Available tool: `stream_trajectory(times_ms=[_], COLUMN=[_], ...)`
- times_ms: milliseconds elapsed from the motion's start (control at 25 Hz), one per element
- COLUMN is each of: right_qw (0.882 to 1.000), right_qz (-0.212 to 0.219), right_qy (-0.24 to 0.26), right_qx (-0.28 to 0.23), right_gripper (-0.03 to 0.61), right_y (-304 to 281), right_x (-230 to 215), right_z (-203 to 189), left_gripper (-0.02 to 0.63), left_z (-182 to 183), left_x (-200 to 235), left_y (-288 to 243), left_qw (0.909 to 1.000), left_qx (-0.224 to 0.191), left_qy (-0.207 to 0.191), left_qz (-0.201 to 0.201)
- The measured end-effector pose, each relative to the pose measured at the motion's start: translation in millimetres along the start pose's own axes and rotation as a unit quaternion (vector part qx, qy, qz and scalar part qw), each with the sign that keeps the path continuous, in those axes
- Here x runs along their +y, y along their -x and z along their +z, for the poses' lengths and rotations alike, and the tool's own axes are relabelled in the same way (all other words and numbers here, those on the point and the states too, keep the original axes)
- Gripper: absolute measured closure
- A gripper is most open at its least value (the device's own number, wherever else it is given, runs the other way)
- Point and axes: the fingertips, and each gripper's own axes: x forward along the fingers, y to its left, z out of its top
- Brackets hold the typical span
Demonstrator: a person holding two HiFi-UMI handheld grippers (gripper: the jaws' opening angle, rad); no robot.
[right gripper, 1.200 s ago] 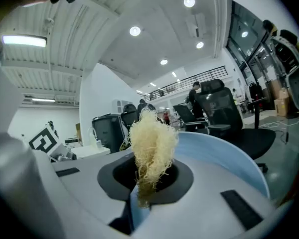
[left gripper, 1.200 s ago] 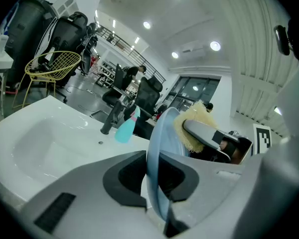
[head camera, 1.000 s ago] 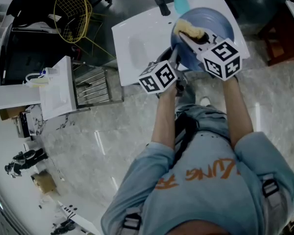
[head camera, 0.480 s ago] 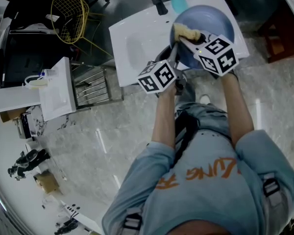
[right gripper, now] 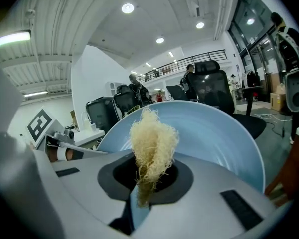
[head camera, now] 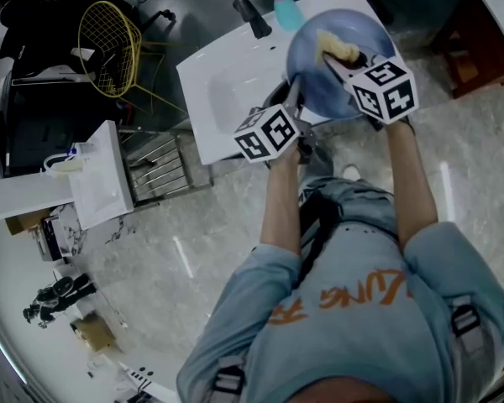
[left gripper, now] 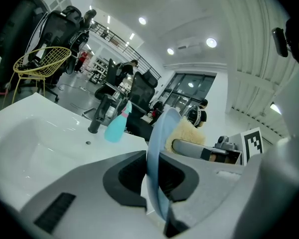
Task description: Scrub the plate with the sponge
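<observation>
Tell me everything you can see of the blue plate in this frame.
The round, pale blue plate, smooth and glossy, is held tilted over the white sink. The left gripper is shut on its rim. The yellow fibrous sponge, clamped in the right gripper, rests against its inner face.

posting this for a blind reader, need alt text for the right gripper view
The right gripper is shut on a pale yellow, stringy sponge that stands up between its jaws. Behind it the hollow face of a blue plate fills the middle of the view.
</observation>
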Motion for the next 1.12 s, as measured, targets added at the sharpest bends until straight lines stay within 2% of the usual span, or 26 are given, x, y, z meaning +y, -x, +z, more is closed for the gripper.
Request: stream_trajectory(times_ms=[440, 920, 1040, 1120], right_qw=[0.995, 0.976, 0.973, 0.977], right_qz=[-0.089, -0.204, -0.216, -0.202], right_qy=[-0.043, -0.066, -0.068, -0.059], right_qx=[0.009, 0.046, 0.052, 0.040], right_gripper=[0.548, 0.548, 0.548, 0.548], right_y=[23.9, 35.7, 41.0, 43.6], right_x=[-58.1, -99.3, -104.7, -99.4], right_z=[-11.1, -31.3, -35.8, -28.7], left_gripper=[0.583, 0.581, 0.581, 0.581], left_z=[4.7, 10.5, 11.8, 11.5], left_x=[-1.2, 19.7, 18.0, 17.4], left_y=[-7.3, 2.8, 1.8, 0.2], left_qw=[1.0000, 0.9999, 0.9999, 0.9999], left_qx=[0.006, -0.002, -0.004, -0.006], left_qy=[-0.008, -0.003, 0.002, 0.009], left_qz=[-0.002, 0.017, 0.014, 0.013])
